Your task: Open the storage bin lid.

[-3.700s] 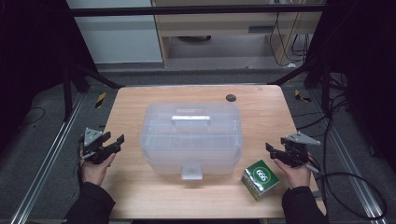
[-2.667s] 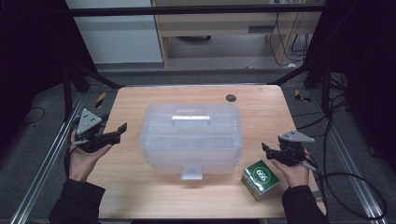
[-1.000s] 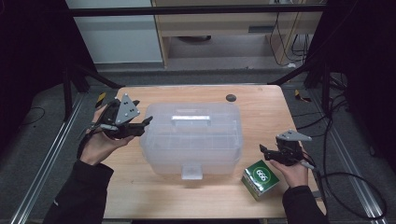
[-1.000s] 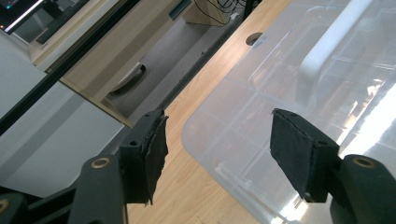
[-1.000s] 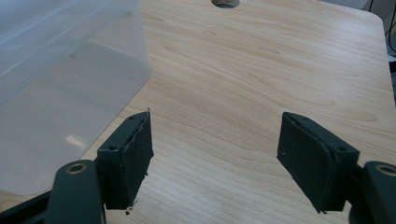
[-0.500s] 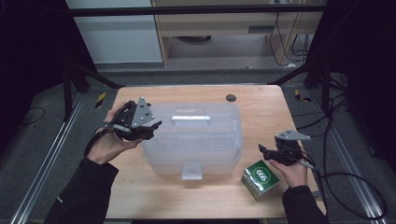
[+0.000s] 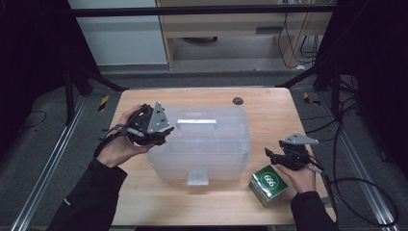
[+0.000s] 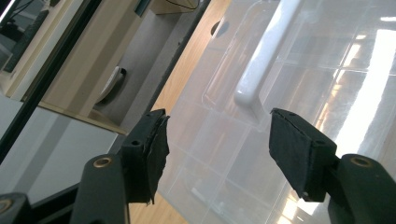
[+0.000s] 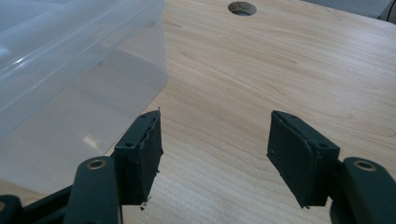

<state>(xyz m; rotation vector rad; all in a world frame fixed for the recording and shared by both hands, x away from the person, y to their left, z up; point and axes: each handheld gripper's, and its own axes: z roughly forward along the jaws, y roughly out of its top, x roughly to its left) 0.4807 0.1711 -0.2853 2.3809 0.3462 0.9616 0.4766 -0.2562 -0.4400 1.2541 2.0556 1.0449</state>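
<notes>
hand-held gripper in my left hand (image 7: 161, 137) now hovers over the left end of the clear plastic box (image 7: 202, 144); a few seconds ago it sat low at the table's left edge, well apart from the box. its jaws stand wide apart with nothing between them. my right hand-held gripper (image 7: 270, 155) has kept its place near the box's right side, just above the green carton (image 7: 268, 184); its jaws have just been closing a little, yet they remain apart and grip nothing.

the box is a translucent, rounded rectangle with a ribbed lid, a white handle (image 7: 195, 123) on top and a front latch (image 7: 197, 176). it sits mid-table (image 7: 144, 202), on pale wood with a dark round hole (image 7: 237, 101) near the far edge. the carton is a small glossy cube with a white oval mark.

the left gripper view brings the handle (image 8: 266, 51) close, glossy white, above the lid's grid of ribs. the right gripper view shows wood grain and the box's frosted wall (image 9: 84, 107).
</notes>
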